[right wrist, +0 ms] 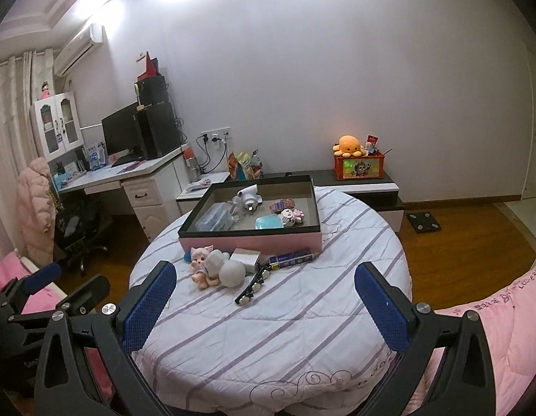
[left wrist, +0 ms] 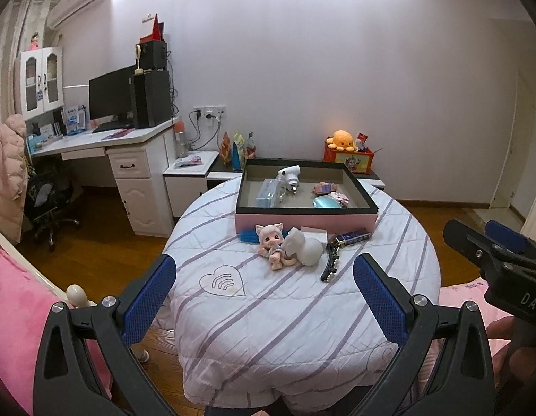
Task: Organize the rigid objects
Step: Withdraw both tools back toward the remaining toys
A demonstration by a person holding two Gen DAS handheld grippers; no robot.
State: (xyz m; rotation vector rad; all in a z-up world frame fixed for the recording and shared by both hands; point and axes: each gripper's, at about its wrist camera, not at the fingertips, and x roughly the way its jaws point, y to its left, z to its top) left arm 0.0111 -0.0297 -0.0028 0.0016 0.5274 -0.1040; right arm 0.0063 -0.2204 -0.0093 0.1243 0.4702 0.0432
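Pink-sided, black-rimmed shallow box [left wrist: 304, 215] at twelve o'clock on the striped-quilt round bench [left wrist: 268, 312] already collects items, while the cat-eared doll [left wrist: 272, 247] waits just before it, both claws [left wrist: 264, 298] [right wrist: 266, 306] released, poised short.

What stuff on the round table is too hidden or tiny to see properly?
- Bright blue thing: both views, mostly behind the cat-eared doll; can't tell what it is.
- White flat box: both views, partly behind the white round object.
- Small pink block toys in the black-rimmed pink tray: too small for details.
- Dark blue box: printing too tiny.
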